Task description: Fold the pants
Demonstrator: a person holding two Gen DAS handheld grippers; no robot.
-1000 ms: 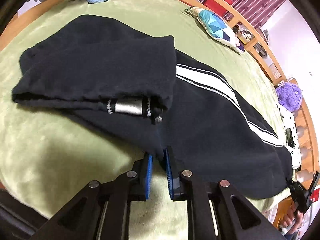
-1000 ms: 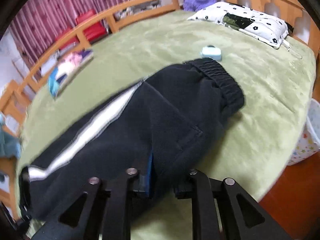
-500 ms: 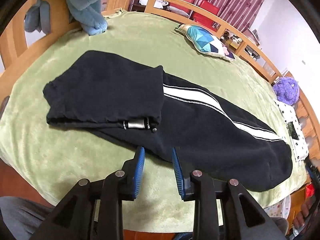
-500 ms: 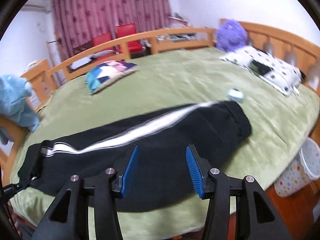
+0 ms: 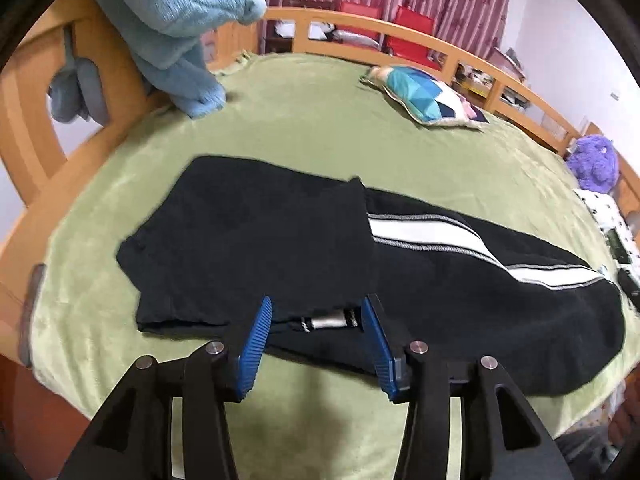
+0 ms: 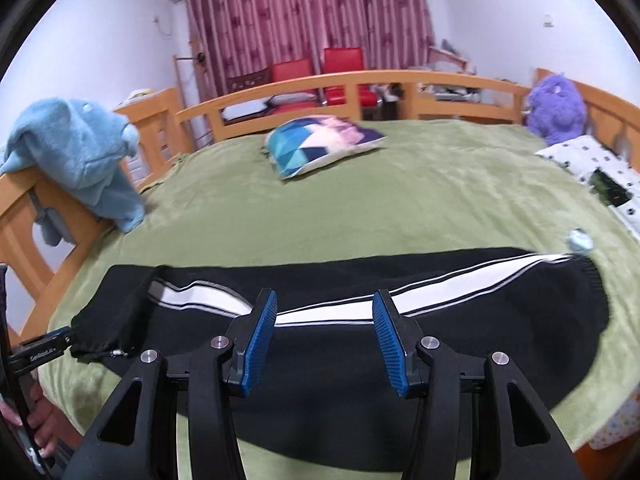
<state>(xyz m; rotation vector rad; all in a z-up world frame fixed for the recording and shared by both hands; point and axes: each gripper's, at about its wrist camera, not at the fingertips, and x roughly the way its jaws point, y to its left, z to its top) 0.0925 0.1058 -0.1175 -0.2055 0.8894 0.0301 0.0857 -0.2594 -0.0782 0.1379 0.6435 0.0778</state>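
Black pants (image 5: 440, 280) with a white side stripe lie across the green bed cover. The leg end is folded back over itself at the left (image 5: 260, 232). In the right wrist view the pants (image 6: 460, 340) stretch left to right, waistband at the right. My left gripper (image 5: 316, 332) is open and empty, held above the near edge of the folded part. My right gripper (image 6: 324, 328) is open and empty above the middle of the pants. The left gripper also shows at the left edge of the right wrist view (image 6: 48, 348).
Green bed cover (image 5: 320, 120) inside a wooden bed frame (image 6: 360, 84). A blue plush towel (image 5: 180, 20) hangs on the rail at left. A patterned pillow (image 6: 320, 144) lies at the back, a purple plush toy (image 6: 556, 104) and spotted pillow (image 6: 592, 160) at right.
Both grippers let go of the pants, opened and drew back and up from the bed. The pants stay flat with the leg end folded over.
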